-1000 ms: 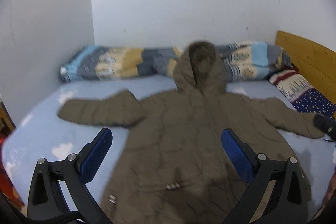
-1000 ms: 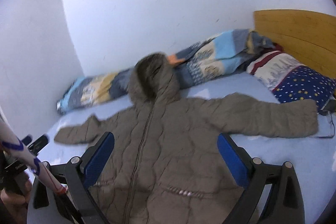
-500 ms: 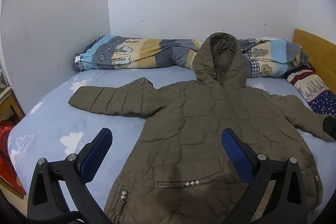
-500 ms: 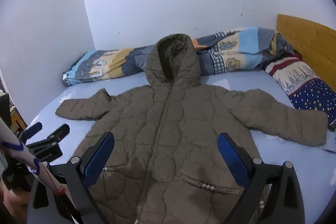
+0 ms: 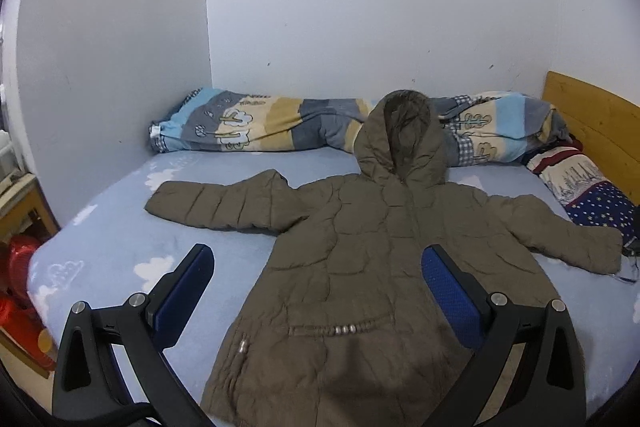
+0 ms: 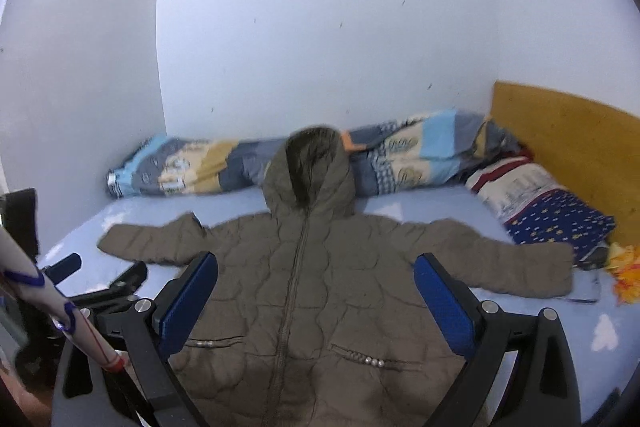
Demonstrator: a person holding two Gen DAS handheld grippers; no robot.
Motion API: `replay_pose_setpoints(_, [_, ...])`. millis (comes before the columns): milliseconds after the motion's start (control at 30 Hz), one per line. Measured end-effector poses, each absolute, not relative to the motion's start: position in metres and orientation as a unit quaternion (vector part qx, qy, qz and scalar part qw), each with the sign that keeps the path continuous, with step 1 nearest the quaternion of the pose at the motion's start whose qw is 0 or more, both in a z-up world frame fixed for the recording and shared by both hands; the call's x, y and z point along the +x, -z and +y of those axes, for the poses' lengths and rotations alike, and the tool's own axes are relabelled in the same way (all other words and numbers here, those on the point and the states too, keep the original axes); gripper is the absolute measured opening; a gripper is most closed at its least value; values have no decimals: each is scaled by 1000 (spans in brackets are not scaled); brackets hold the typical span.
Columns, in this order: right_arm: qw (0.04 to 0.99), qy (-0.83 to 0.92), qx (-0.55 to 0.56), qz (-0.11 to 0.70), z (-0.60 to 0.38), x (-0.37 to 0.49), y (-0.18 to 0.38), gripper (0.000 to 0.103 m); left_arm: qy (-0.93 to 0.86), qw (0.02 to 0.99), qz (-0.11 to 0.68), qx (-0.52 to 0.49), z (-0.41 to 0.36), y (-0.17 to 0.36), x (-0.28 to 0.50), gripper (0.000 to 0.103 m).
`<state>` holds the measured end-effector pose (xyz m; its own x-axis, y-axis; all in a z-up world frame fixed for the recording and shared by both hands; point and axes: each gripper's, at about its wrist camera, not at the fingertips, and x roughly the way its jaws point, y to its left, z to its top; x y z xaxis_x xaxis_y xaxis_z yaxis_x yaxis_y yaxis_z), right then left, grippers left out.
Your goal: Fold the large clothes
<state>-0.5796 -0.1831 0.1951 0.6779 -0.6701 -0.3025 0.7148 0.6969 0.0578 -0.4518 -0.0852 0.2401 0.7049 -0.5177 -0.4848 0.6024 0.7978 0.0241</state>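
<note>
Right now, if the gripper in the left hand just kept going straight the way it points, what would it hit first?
Most likely the brown hooded coat spread on the bed. The open left gripper aims at its body; depth is hard to judge.

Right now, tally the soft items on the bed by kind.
Coat: 1, spread flat, both sleeves out
Rolled quilt: 1, along the far wall
Pillow: 1, by the headboard
Total: 3
Left gripper and right gripper: 2, both open, holding nothing.
</note>
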Motion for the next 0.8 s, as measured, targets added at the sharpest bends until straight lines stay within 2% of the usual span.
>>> replay_pose_setpoints(367, [914,378,86,121,-119,-628,-213,102,336,908,236,86,-50,-259,-510,103])
replay_pose_setpoints(800, [909,390,89,114,-112,-639,-214,102,347,902,241,90,-64,-267,-515,103])
